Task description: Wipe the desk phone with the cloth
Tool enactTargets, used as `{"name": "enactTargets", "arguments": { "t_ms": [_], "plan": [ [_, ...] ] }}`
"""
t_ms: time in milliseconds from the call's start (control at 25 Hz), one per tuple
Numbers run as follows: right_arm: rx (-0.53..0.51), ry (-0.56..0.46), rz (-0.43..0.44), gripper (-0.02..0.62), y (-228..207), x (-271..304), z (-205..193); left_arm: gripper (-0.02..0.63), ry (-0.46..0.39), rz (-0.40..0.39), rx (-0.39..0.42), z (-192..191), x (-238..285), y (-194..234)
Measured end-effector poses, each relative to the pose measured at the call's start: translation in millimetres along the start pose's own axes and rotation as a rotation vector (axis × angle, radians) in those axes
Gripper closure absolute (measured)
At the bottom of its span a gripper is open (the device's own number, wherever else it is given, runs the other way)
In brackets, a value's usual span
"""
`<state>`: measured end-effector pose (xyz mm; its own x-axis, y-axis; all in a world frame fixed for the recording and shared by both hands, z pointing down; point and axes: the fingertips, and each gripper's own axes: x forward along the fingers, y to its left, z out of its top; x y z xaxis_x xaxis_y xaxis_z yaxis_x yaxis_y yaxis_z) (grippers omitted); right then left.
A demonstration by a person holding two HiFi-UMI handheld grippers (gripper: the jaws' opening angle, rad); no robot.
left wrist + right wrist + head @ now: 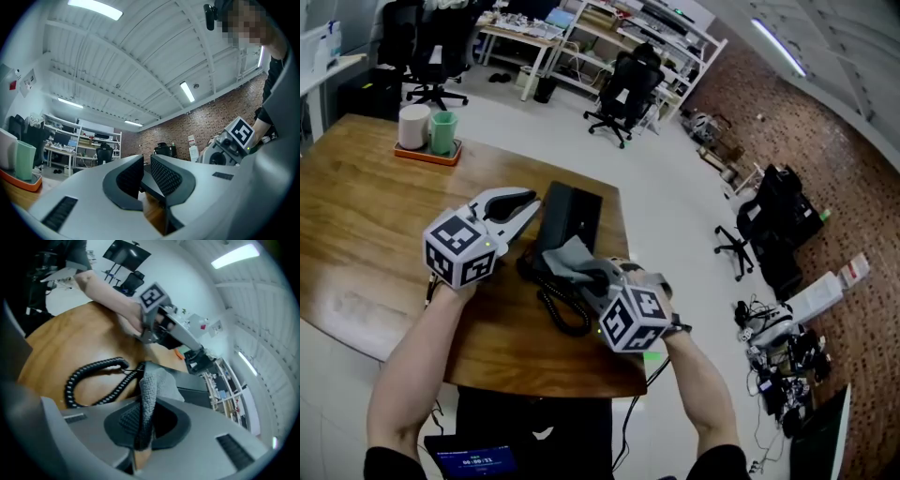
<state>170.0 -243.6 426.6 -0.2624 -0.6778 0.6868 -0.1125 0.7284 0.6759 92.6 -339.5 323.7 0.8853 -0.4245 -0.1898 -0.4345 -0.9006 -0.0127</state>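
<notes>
The black desk phone (572,211) lies on the wooden table (366,234), and its coiled cord (562,309) loops toward the near edge. A grey cloth (570,258) rests on the phone's near end. My right gripper (591,281) is shut on it. In the right gripper view the knitted cloth (152,385) stands pinched between the pads of the right gripper (143,423), above the cord (89,369). My left gripper (525,204) hovers at the phone's left edge. The left gripper (146,173) has its jaws almost together with nothing between them, and the phone (151,186) lies just beyond.
An orange tray (427,152) with a white cup (414,125) and a green cup (442,131) stands at the table's far left. The table's rounded right edge (628,244) runs just past the phone. Office chairs (623,89) and shelves stand on the floor beyond.
</notes>
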Motion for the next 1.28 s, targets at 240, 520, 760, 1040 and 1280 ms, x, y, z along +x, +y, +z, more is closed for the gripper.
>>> {"name": "enactTargets", "arguments": {
  "t_ms": [240,520,760,1040,1280],
  "plan": [
    [0.079,-0.047,-0.061,0.569,-41,-18,-8,0.572,0.004,-0.001,0.004,-1,1,-1],
    [0.384,-0.021,-0.449,0.569,-176,4,-57,0.572,-0.001,-0.001,0.003,-2,0,0],
    [0.308,0.077,-0.353,0.569,-160,32,-64,0.572,-0.003,-0.006,0.003,1,2,-1],
    [0.208,0.053,-0.186,0.569,-77,12,-37,0.572,0.002,-0.013,0.010,3,2,0],
    [0.104,0.037,-0.047,0.569,-7,-4,-13,0.572,0.010,-0.013,0.009,-1,-1,1]
  ]
}}
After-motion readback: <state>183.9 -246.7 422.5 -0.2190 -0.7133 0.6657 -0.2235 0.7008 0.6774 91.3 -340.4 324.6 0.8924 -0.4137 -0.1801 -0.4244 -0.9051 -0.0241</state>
